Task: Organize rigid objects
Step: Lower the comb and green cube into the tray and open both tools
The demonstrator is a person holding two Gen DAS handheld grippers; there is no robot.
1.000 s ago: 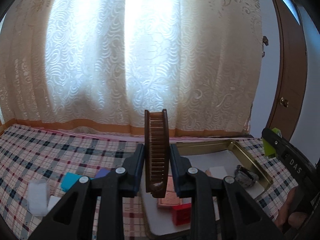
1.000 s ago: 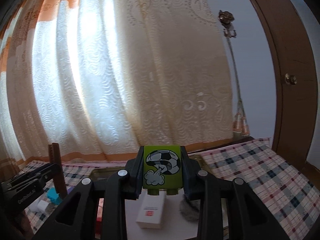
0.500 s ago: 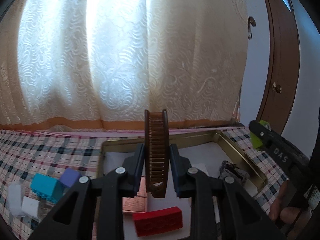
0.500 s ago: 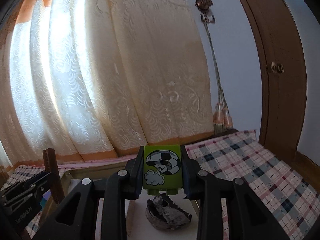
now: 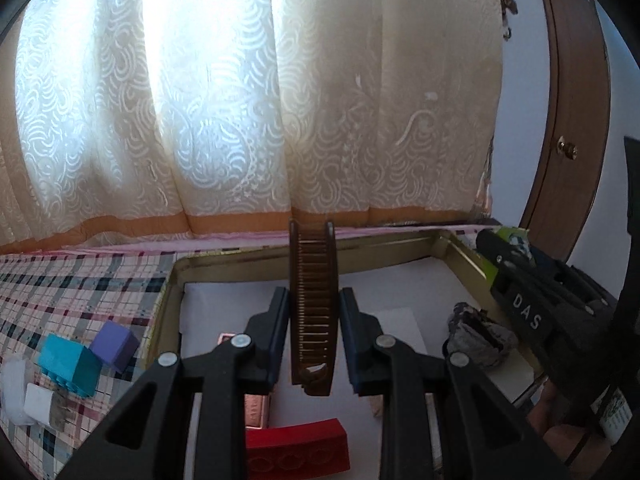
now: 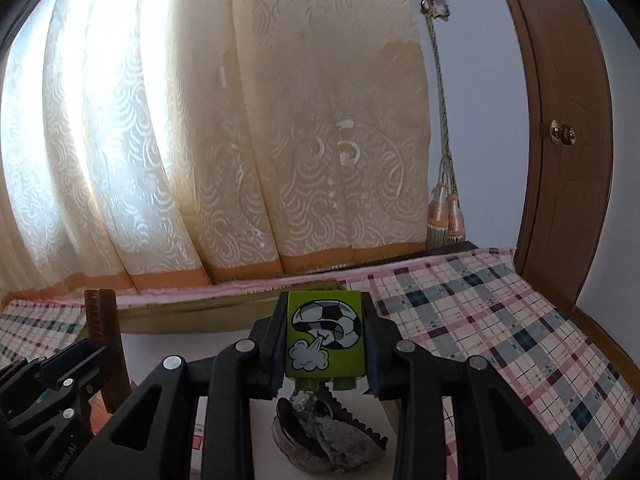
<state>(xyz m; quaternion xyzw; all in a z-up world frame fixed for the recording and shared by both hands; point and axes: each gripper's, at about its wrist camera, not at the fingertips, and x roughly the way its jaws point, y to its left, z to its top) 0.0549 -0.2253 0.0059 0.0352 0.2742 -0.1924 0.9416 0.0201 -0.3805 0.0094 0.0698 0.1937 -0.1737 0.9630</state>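
1. On the plaid cloth (image 5: 72,292), at the far left of the left wrist view, a white piece (image 5: 38,402), a teal block (image 5: 70,364) and a purple cube (image 5: 114,340) are seen close together, outside the tray (image 5: 256,266).
2. A brown comb (image 5: 313,312) is clamped upright between the jaws of the left gripper (image 5: 314,344), above the white floor of the gold-rimmed tray.
3. Inside the tray, a red brick (image 5: 298,450) lies at the near edge, with a pink item (image 5: 256,410) just behind it, partly hidden by the gripper.
4. A grey clip (image 5: 478,334) is seen toward the tray's right side.
5. A green block (image 6: 325,340) printed with a football is gripped by the jaws of the right gripper (image 6: 325,344), directly above the grey clip, studs pointing down.
6. The curtain (image 6: 224,120) hangs behind the tray, and a wooden door (image 6: 568,120) stands at the far right.
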